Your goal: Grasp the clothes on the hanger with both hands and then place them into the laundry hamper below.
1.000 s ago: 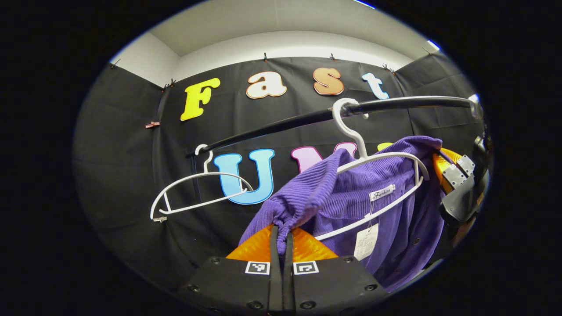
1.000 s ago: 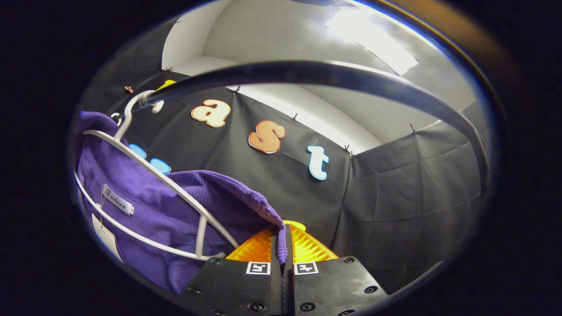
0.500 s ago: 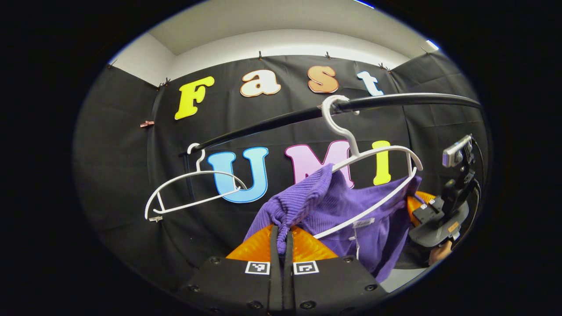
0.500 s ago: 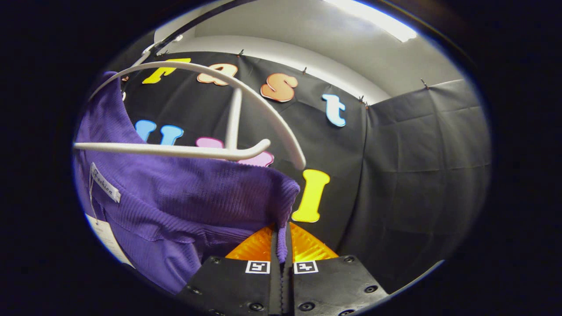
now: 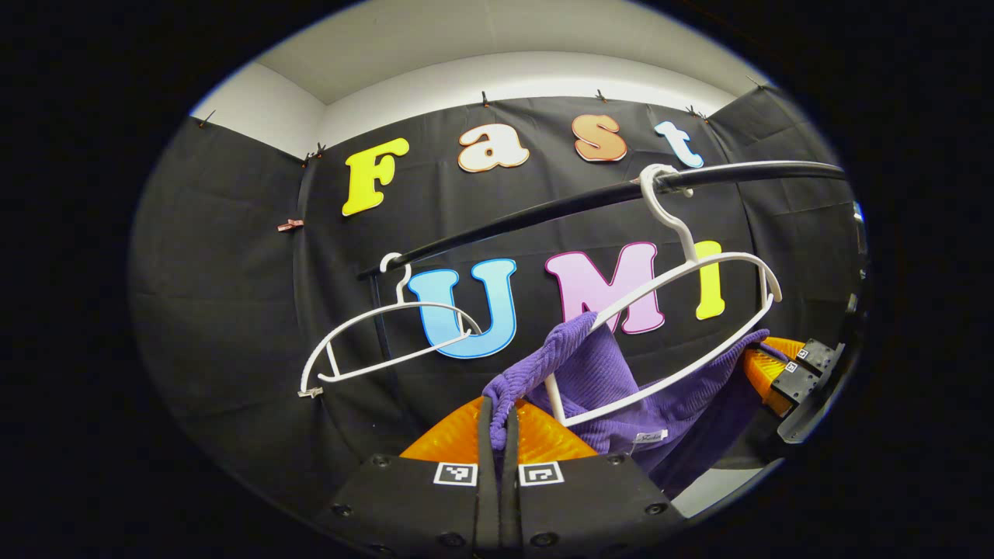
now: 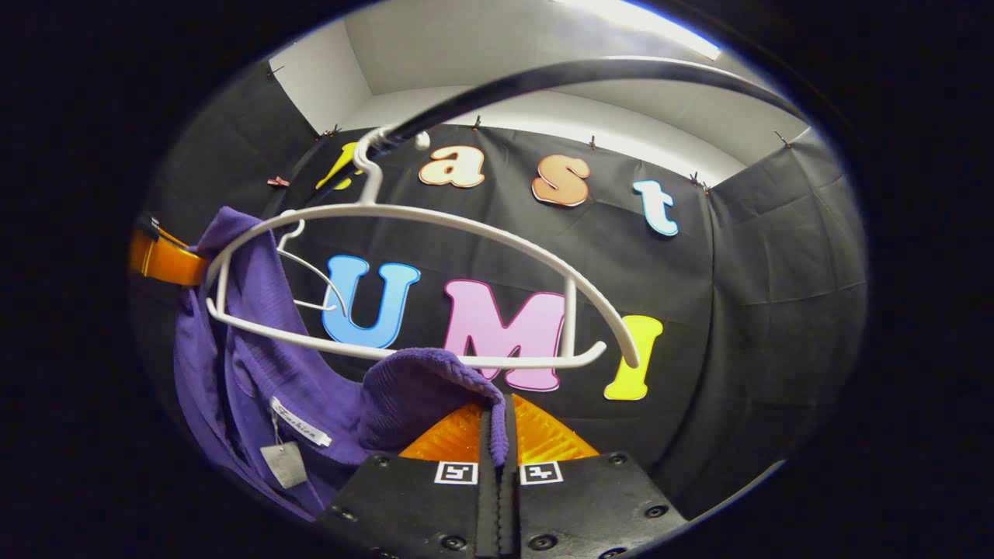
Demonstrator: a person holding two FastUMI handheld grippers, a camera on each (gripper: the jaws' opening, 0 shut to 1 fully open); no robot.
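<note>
- The left gripper is clamped on one shoulder of the purple top, a fold of knit pinched between its closed fingers.
- The right gripper pinches the other shoulder the same way; from the left gripper view it sits at the far right.
- The top hangs below the white hanger, which is hooked on the black rail. In the left gripper view the cloth appears to pass around the hanger's lower bar; whether it is fully free I cannot tell.
- Risk: if the knit is caught on that bar, pulling down could drag the hanger off the rail or stretch the fabric.
- Risk: each grip holds only a thin fold, so a snag or jerk could slip it out, leaving the top dangling from one side.
- A second, empty hanger hangs nearby on the rail and could be knocked.
- The hamper is not in sight, so the drop must be aimed carefully.
</note>
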